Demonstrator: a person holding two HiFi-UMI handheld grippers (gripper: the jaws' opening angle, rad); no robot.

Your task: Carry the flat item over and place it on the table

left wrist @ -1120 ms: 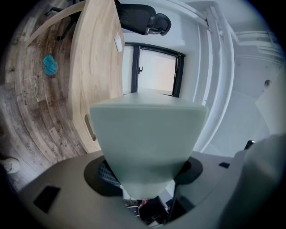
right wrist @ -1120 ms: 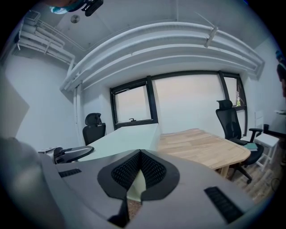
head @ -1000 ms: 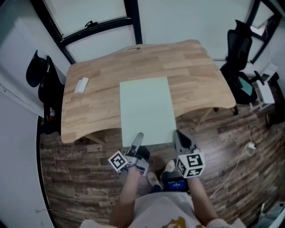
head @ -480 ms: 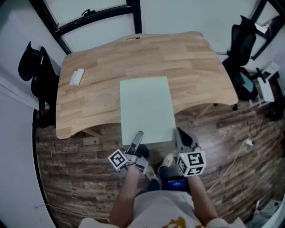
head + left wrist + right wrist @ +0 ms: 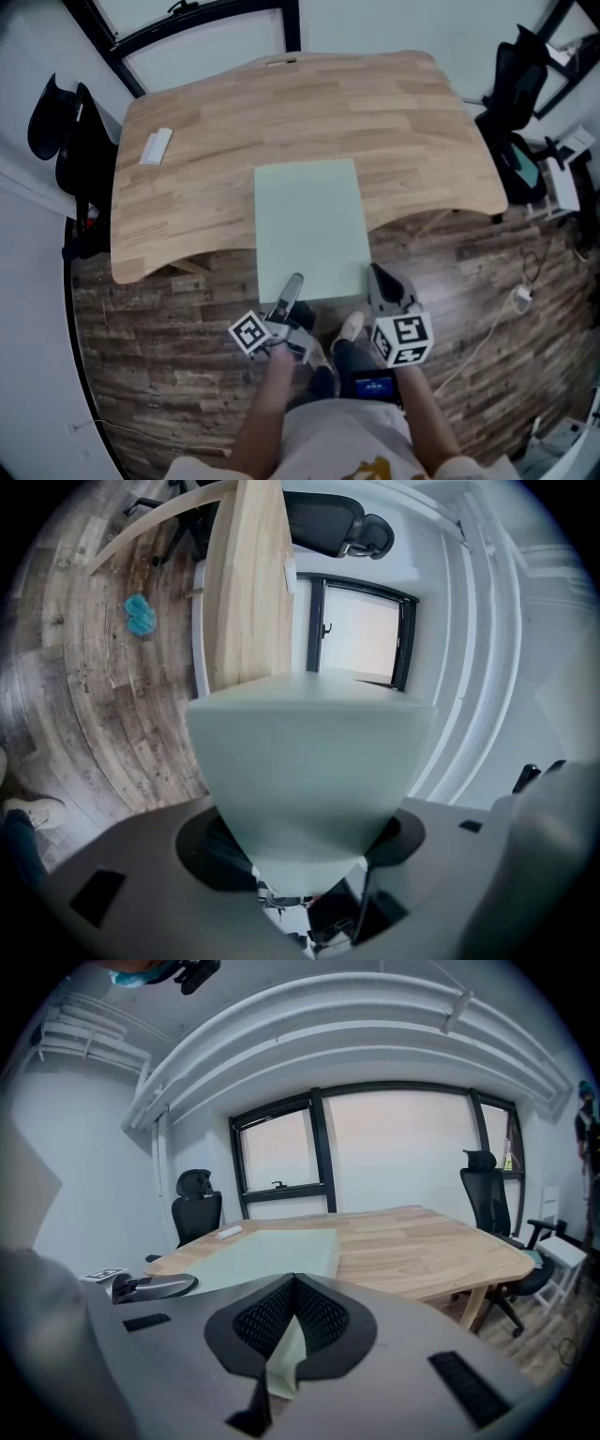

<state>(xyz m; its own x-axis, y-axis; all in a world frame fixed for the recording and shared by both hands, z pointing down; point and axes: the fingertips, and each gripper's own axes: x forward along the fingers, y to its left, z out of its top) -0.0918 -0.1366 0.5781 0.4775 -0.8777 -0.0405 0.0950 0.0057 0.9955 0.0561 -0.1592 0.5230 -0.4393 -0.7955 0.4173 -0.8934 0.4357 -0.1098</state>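
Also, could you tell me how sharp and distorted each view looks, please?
Head view: evenly lit, fairly sharp, table edges bowed by the lens. Left gripper view: heavy fisheye, dark corners, the green panel soft up close. Right gripper view: bright windows without glare, ceiling lines curved, panel's near edge blurred.

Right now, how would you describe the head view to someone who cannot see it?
Seen from above, a person holds a pale green board by its near edge, the left gripper and right gripper each clamped on it, so it reaches over a wooden table. A small white object lies near the table's far left corner.
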